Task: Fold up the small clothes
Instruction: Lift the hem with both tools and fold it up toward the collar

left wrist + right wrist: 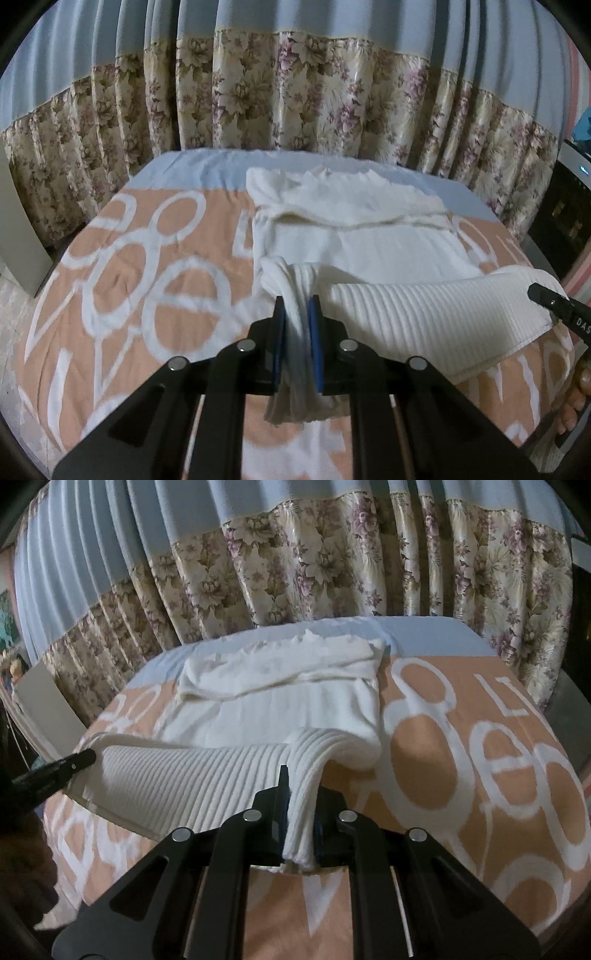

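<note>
A white ribbed knit garment (369, 240) lies on a peach-and-white patterned blanket (147, 258), its sleeves folded across the far part. My left gripper (298, 302) is shut on the garment's near left hem corner, bunched between the blue pads. My right gripper (301, 790) is shut on the near right hem corner (299, 834). The ribbed hem (184, 782) is lifted off the blanket between the two grippers. The right gripper's tip shows at the right edge of the left wrist view (546, 295); the left gripper's tip shows at the left of the right wrist view (74, 762).
A blue and floral curtain (295, 92) hangs behind the table. A white panel (18, 236) stands at the far left. Dark furniture (569, 214) stands at the right. The blanket (498, 757) extends on both sides of the garment.
</note>
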